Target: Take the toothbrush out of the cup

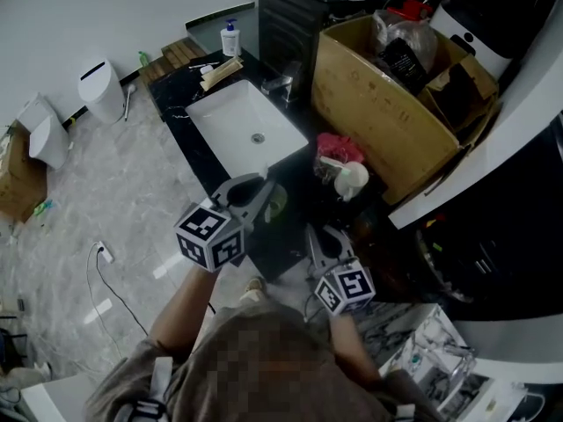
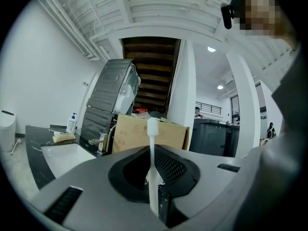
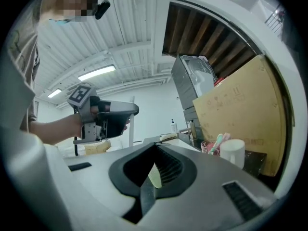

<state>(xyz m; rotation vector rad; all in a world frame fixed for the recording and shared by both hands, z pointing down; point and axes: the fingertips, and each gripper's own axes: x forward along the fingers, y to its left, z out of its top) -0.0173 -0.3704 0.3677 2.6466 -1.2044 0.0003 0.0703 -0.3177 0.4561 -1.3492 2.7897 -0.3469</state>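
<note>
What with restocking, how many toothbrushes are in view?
3: white toothbrush in the left gripper; teal toothbrush and pink toothbrush in the pinkish cup by the mug. Others may be hidden.

**Toothbrush and cup: brush out, cup on counter**

Toothbrush (image 2: 153, 150): plain white with a slim handle. It stands upright, bristle head on top, lower handle pinched between the jaws of the left gripper (image 2: 154, 182), lifted clear of the cup.

Cup (image 3: 232, 153): white, upright on the dark counter in front of the cardboard box, well apart from the brush.

Left hand-held gripper (image 1: 262, 188) clamped, pointing upward
</note>
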